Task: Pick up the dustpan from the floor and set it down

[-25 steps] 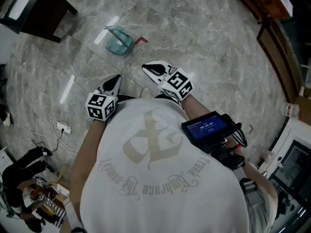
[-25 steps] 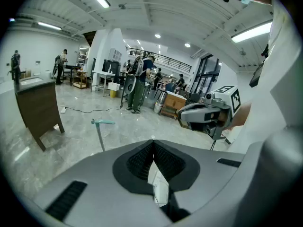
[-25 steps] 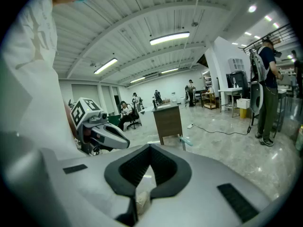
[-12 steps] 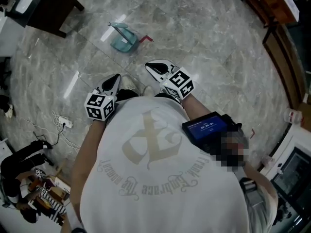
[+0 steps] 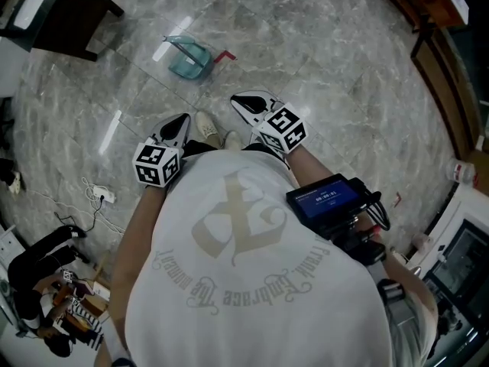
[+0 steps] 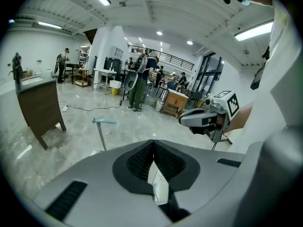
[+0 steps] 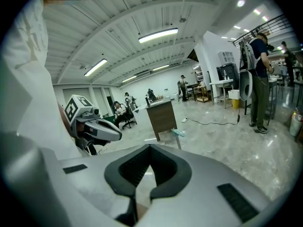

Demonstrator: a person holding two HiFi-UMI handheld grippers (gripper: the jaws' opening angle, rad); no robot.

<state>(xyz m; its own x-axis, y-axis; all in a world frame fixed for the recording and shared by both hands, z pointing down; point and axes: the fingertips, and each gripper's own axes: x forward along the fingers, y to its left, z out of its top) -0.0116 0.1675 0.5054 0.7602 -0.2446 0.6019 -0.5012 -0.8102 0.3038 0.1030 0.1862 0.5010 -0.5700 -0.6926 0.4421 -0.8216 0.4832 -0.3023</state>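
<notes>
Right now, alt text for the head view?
A teal dustpan lies untouched on the grey marble floor, ahead of a person in a white shirt. The left gripper and right gripper are both shut and empty, short of it.

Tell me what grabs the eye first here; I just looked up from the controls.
The teal dustpan sits by itself on the glossy marble floor, ahead of the person. Nearer, the left gripper and right gripper point roughly toward it, both shut and empty.
</notes>
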